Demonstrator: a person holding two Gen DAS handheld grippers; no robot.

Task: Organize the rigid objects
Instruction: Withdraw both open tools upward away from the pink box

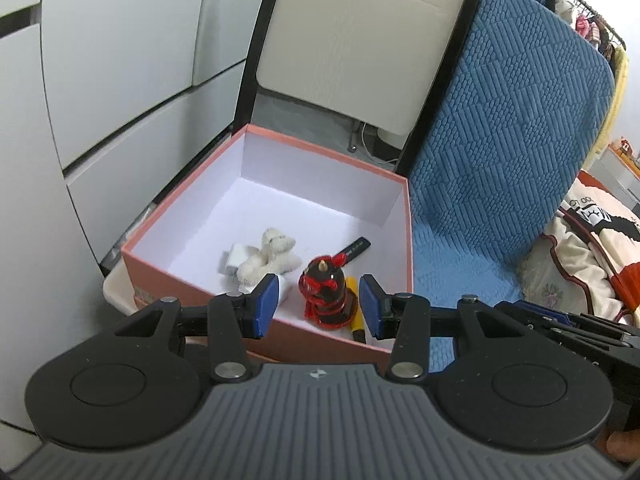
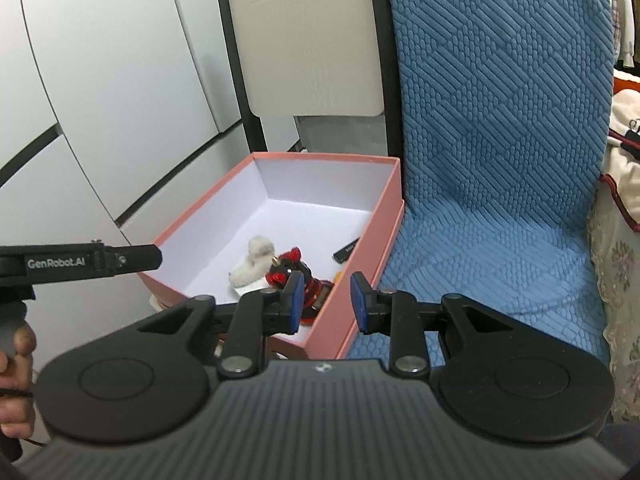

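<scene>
Left wrist view: the left gripper (image 1: 318,306) hangs partly open and empty above the pink cardboard box (image 1: 256,322), where the glossy red-and-black figurine (image 1: 326,294) already stands near its front wall. The right gripper (image 2: 324,302), also gaping slightly and empty, hovers over the box's right wall, seemingly ready for another item.

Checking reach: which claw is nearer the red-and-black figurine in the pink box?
Left. The left claw frames the figurine just beyond its open pads, above the box's near wall. The right claw sits off over the box's right wall.

Pink box (image 1: 192,276), white inside; red-and-black figurine (image 1: 326,296); blue quilted cover (image 1: 500,152).
</scene>
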